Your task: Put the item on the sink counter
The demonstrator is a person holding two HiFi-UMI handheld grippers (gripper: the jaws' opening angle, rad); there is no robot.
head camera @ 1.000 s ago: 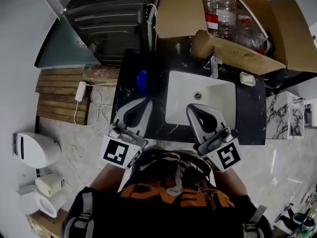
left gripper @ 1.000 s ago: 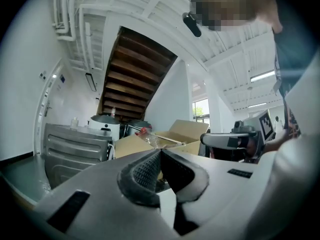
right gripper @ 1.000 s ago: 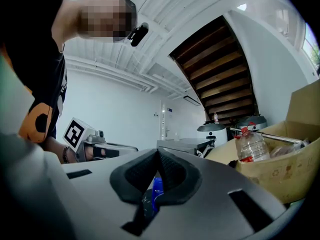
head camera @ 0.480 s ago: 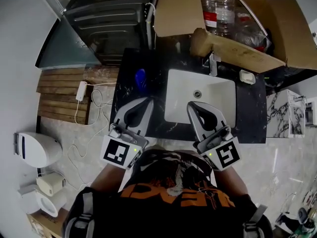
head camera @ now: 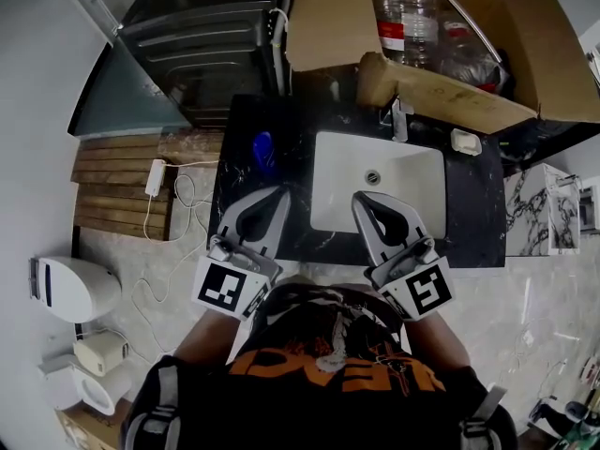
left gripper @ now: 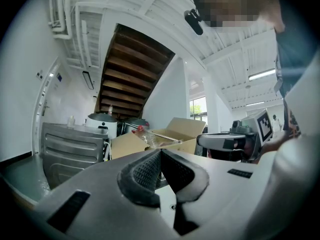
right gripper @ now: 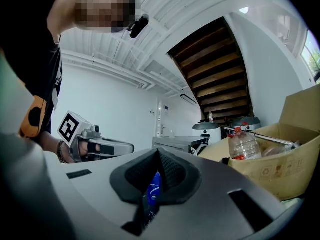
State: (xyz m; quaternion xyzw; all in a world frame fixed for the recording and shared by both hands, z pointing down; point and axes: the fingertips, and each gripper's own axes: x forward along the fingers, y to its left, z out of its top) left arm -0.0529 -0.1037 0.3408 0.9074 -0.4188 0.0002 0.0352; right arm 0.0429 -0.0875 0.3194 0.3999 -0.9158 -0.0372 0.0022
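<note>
So the black sink counter [head camera: 469,223] takes up the middle, with a big cardboard box [head camera: 328,22] full of plastic bottles [head camera: 408,17] behind it and the white basin [head camera: 394,190] set into it. Both tools hang low at the counter's near edge. The left gripper [head camera: 279,195] has its jaws pressed together on nothing, and so does the right gripper [head camera: 361,200].

The blue bottle [head camera: 263,150] sits on the counter just left of the basin, upright as far as I can tell, and nothing's touching it. If that's the item, I'd call this step basically done. If another one has to come out of the box, I'd spread the jaws before reaching over the basin, grab around the body, and set it on bare counter well back from the front edge.
</note>
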